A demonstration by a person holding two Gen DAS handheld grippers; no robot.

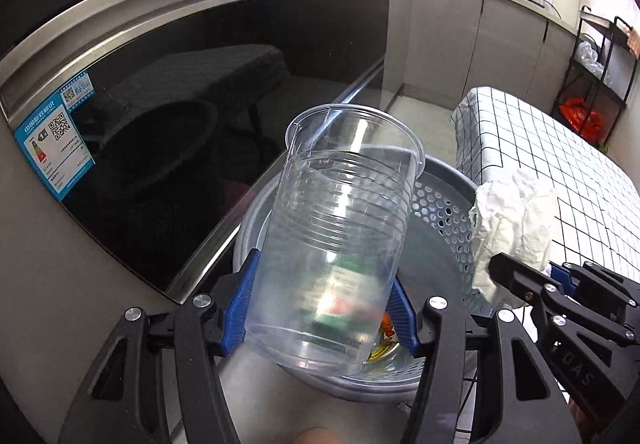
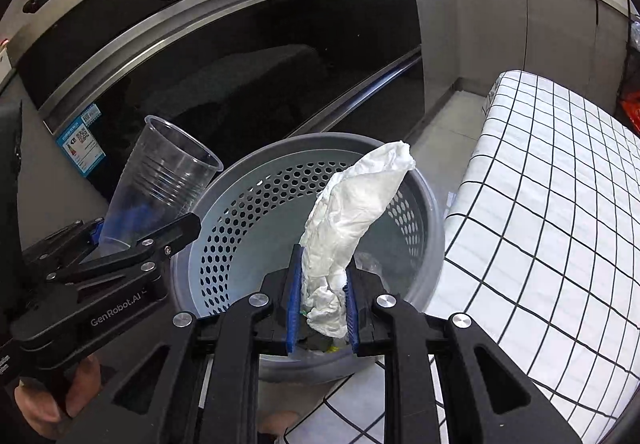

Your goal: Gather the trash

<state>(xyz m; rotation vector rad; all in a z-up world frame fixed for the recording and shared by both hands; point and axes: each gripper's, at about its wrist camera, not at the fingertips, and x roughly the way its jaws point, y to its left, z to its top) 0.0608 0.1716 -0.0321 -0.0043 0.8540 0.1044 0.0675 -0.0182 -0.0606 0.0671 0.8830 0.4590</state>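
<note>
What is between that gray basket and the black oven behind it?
In the right wrist view, the clear plastic cup, held by the left gripper, stands between the basket rim and the oven door. Otherwise nothing shows there.

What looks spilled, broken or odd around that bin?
Nothing looks spilled or broken. The left tongs hold a clear cup tilted over the grey bin, and the right tongs hold a crumpled white tissue above it.
</note>
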